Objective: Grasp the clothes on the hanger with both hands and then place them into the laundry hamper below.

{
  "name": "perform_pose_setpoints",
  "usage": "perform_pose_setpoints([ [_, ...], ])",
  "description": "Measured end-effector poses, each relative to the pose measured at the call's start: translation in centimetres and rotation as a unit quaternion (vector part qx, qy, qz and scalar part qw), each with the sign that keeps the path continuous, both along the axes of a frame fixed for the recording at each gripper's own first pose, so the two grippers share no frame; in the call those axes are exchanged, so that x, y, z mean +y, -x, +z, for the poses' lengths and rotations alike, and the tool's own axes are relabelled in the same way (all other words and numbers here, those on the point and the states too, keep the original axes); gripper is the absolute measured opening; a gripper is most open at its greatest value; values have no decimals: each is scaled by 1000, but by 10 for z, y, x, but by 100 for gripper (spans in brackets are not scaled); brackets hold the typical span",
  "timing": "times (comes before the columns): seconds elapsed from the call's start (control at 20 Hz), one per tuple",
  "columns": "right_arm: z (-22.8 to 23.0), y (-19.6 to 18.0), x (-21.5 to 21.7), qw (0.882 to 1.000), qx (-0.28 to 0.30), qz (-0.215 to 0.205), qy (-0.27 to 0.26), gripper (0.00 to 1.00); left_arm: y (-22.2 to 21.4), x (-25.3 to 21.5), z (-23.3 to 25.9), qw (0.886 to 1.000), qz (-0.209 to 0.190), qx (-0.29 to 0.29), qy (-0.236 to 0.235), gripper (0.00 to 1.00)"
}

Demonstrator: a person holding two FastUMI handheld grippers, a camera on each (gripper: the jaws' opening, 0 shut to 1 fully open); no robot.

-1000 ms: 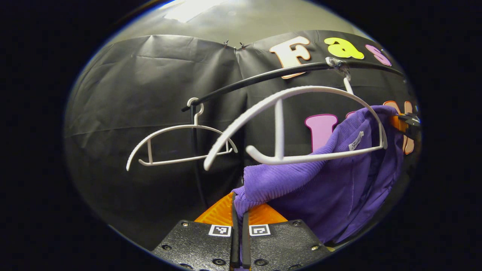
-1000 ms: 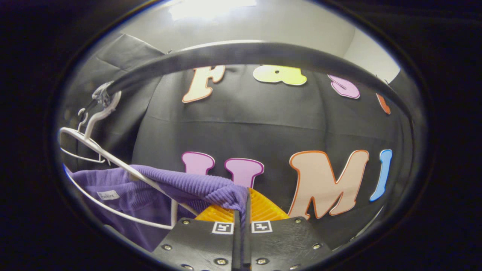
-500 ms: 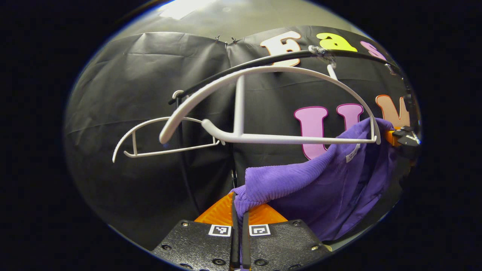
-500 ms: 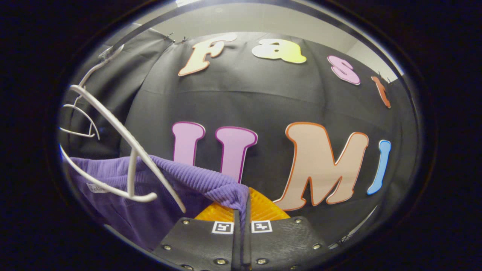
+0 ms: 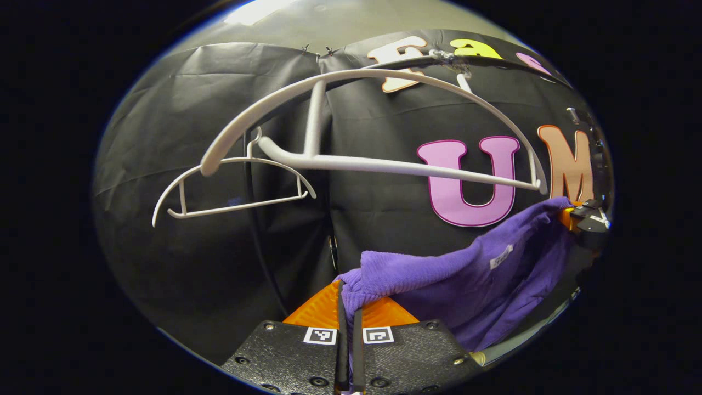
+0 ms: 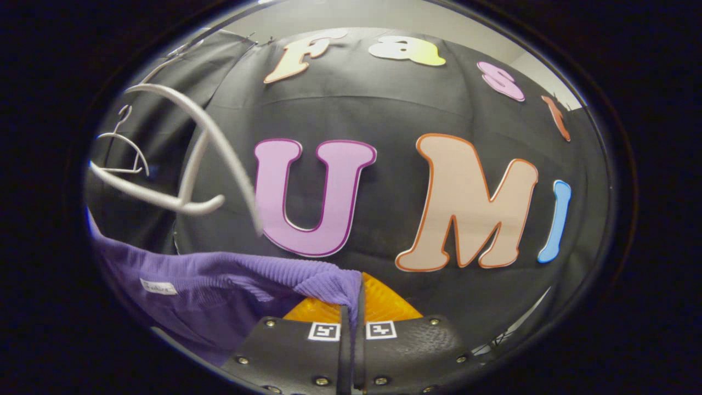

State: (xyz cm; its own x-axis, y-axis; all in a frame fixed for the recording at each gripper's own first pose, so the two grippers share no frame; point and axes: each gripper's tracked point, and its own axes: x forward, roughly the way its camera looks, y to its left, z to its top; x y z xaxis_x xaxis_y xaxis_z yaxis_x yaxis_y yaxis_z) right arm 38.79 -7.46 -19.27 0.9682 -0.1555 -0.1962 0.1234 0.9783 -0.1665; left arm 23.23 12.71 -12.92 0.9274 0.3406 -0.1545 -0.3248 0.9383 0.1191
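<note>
A purple ribbed garment (image 5: 466,280) hangs stretched between my two grippers, below the white hanger (image 5: 378,164) and free of it. My left gripper (image 5: 349,299) is shut on one corner of the garment at the bottom of the left gripper view. Far right in that view, the other gripper (image 5: 584,216) holds the opposite end. In the right gripper view, my right gripper (image 6: 354,299) is shut on the garment (image 6: 219,285), which trails off to the left. The bare white hanger (image 6: 181,164) hangs above it at upper left.
A second, smaller white hanger (image 5: 230,186) hangs farther back on the black rail (image 5: 417,61); it also shows far left as the small hanger (image 6: 123,153). A black upright pole (image 5: 258,219) stands behind. The black cloth wall closes off the back.
Both grippers have come down with the purple garment. It has slipped off the white hanger, which now sits higher in both views and swings bare.
</note>
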Motion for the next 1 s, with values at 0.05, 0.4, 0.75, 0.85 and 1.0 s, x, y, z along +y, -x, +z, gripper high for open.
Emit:
perform_pose_setpoints([
  [0.05,-3,5,2,1000,4,4,2,3,2,-1,-1,1000,-2,2,0,1],
  [0.4,-7,37,40,998,21,56,-19,3,0,-24,-9,999,-29,13,6,1],
  [0.75,-1,64,97,989,34,130,-58,3,-20,-86,-14,991,-124,11,51,5],
  [0.85,-4,70,106,987,41,144,-63,3,-25,-100,-19,986,-147,15,74,3],
  [1.0,-15,77,116,983,60,162,-65,3,-27,-121,-36,975,-183,34,120,5],
])
